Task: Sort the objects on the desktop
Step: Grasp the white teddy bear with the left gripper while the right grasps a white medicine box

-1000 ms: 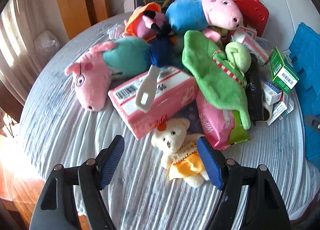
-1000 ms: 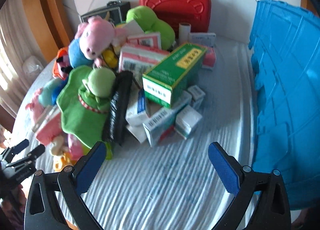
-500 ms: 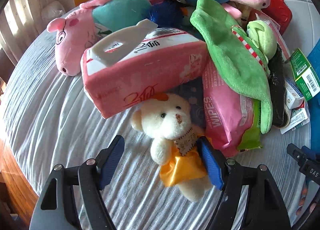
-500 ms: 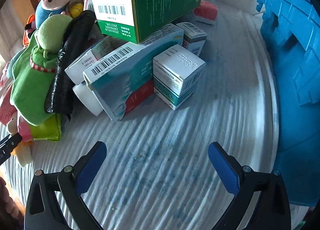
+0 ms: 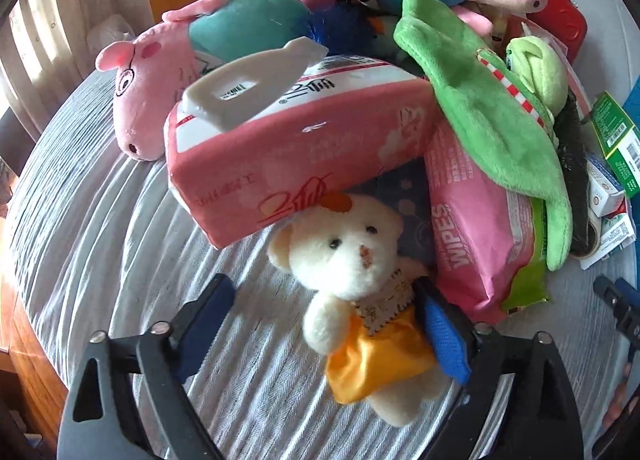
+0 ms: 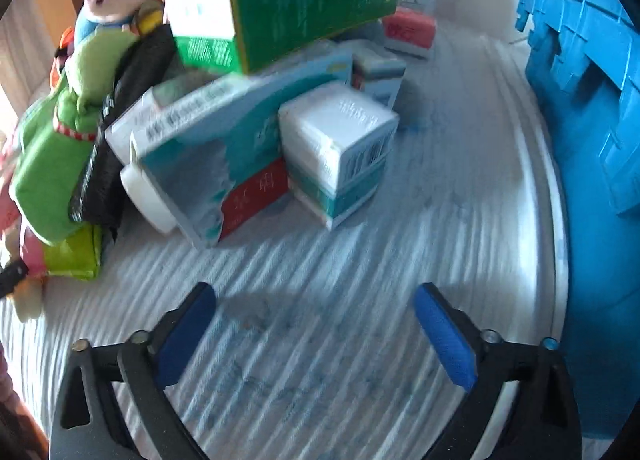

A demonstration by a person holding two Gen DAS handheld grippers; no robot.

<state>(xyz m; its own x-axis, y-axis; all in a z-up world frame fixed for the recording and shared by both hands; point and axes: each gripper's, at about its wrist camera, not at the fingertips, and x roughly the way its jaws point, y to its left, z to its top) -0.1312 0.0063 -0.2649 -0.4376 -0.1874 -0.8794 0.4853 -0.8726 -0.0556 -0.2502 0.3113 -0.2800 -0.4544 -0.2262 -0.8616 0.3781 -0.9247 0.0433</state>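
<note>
Left gripper (image 5: 326, 324): lowered astride cream plush bear in yellow dress (image 5: 360, 284), table's 6 o'clock edge; jaws wide, right pad seemingly brushing it, ungripped. Right gripper (image 6: 316, 326): just narrowing, empty; pickup imminent

Left gripper (image 5: 326, 326): black plastic frame, two curved arms that fork out from the bottom edge of the view. Each arm has a teardrop-shaped cut-out near its base and two round silver screw heads along the top. Fingers (image 5: 442, 336) faced with blue ribbed pads; the left pad sits in shadow and reads dark navy.

Right gripper (image 6: 316, 334): same build. Black forked frame, teardrop cut-outs, silver screw heads at the joints. Its blue pads (image 6: 444, 336) are long, narrow and finely ribbed, the right one brightly lit. No cables or markings visible on either frame.
</note>
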